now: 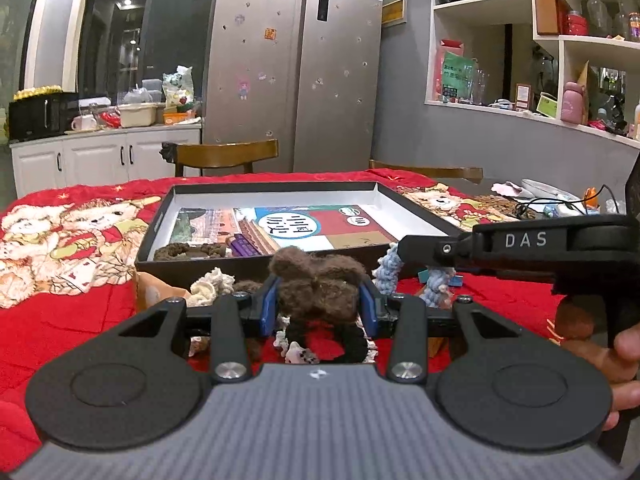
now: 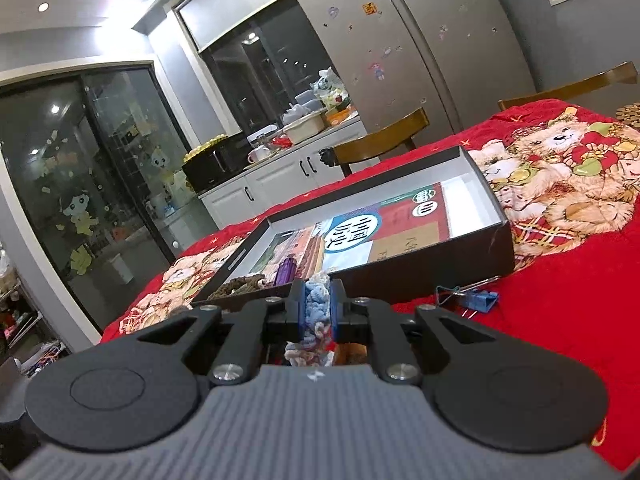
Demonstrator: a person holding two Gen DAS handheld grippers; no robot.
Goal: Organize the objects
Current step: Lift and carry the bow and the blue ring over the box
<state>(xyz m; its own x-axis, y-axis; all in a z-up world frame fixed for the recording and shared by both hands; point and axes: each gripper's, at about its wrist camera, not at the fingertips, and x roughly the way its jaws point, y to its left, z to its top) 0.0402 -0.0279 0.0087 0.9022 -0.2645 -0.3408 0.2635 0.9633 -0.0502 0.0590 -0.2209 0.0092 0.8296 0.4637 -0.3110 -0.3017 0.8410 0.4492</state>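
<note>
Brown scrunchie is clamped btwn left gripper pads, frame centre, just below box. Blue scrunchie is pinched in right gripper, nearly closed, before box.

My left gripper has a grey ribbed body, two round black discs, black link arms with silver screws and blue pads. My right gripper is built the same; from the side its black shell reads "DAS" in pale letters. My hand is bare.
</note>
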